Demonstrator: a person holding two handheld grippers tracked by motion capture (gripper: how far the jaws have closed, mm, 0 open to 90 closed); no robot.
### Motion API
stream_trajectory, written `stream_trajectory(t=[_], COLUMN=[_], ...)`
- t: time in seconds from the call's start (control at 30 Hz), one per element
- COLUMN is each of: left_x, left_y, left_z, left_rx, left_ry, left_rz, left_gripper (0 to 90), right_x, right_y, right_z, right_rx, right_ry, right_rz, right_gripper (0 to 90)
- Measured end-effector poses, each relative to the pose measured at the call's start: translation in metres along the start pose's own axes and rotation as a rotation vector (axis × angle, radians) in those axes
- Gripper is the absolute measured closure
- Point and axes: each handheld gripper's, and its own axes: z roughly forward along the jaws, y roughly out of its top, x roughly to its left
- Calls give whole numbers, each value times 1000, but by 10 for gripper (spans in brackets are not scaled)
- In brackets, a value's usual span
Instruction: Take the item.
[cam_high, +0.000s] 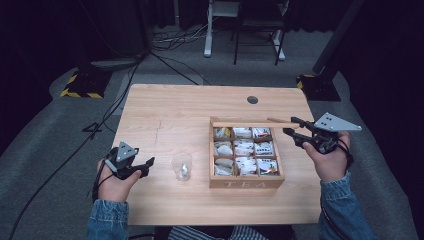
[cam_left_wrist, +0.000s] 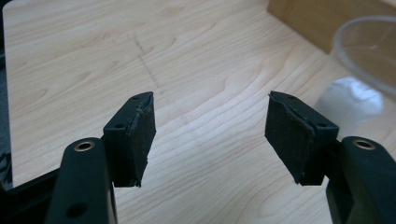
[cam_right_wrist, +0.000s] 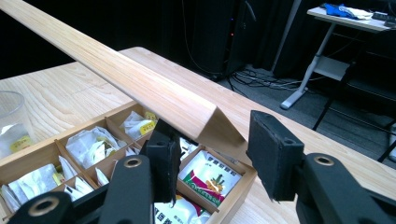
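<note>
The right tongs (cam_right_wrist: 210, 154) are clamped on the raised lid (cam_right_wrist: 140, 84) of the box (cam_high: 245, 183). The left tongs (cam_left_wrist: 210, 135) stand apart over bare surface (cam_high: 165, 110), left of the cup (cam_high: 181, 166), which stands just left of the box.

The plastic cup (cam_left_wrist: 369, 51) runs off the picture's right edge, blurred; tea bag (cam_high: 183, 171) labels inside the tea box (cam_high: 245, 184) stay unreadable.

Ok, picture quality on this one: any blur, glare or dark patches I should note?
High view: table evenly lit, surroundings nearly black, tea box sachets too small to read. Left gripper view: pads sharp, plastic cup out of focus with a bright patch below it. Right gripper view: lid sharp, background dim.
</note>
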Motion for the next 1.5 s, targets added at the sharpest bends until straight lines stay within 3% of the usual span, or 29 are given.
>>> stream_trajectory(t=[0.23,0.53,1.23,1.5], left_x=[5,8,13,11], left_y=[-9,-12,-24,-25], left_z=[11,22,36,40], left_rx=[44,83,131,158], left_ry=[3,5,9,6], left_rz=[-23,-26,-36,-16], left_gripper=[335,332,329,324], right_x=[3,8,16,17], right_y=[1,-3,-14,-18], right_z=[-4,-11,-21,-22], right_rx=[43,137,244,273], right_ry=[8,35,75,100], right_rz=[0,30,74,91], right_gripper=[534,530,533,542])
